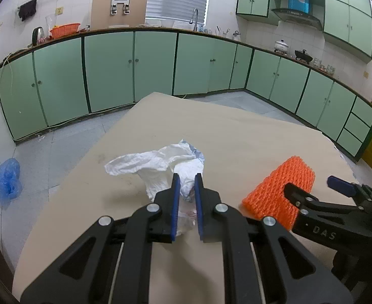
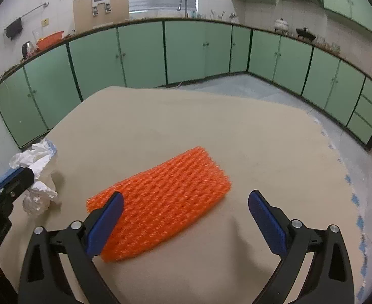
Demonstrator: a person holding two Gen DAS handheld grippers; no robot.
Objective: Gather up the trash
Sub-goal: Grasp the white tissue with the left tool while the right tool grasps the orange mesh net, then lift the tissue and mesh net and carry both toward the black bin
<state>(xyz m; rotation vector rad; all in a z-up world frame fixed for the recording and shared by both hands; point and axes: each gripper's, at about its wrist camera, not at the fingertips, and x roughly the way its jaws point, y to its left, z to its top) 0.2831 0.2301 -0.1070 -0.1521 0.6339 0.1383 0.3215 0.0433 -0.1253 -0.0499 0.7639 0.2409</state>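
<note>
A crumpled white wrapper (image 1: pixel 155 164) sits on the beige table (image 1: pixel 224 131), and my left gripper (image 1: pixel 187 177) is shut on its near end, the blue pads pressing the white material between them. To its right lies a flat orange foam net (image 1: pixel 277 190). In the right wrist view the orange foam net (image 2: pixel 165 202) lies just ahead of my right gripper (image 2: pixel 186 195), which is open wide. Its left finger overlaps the net's near corner, and its right finger stands apart over bare table. The white wrapper (image 2: pixel 39 159) and left gripper (image 2: pixel 21 177) show at the left edge.
Green cabinets (image 1: pixel 110 71) line the walls around the table. A blue plastic bag (image 1: pixel 6 179) lies on the tiled floor to the left. The table's far edge (image 2: pixel 186 91) drops to the floor, and bare beige surface (image 2: pixel 274 152) stretches right of the net.
</note>
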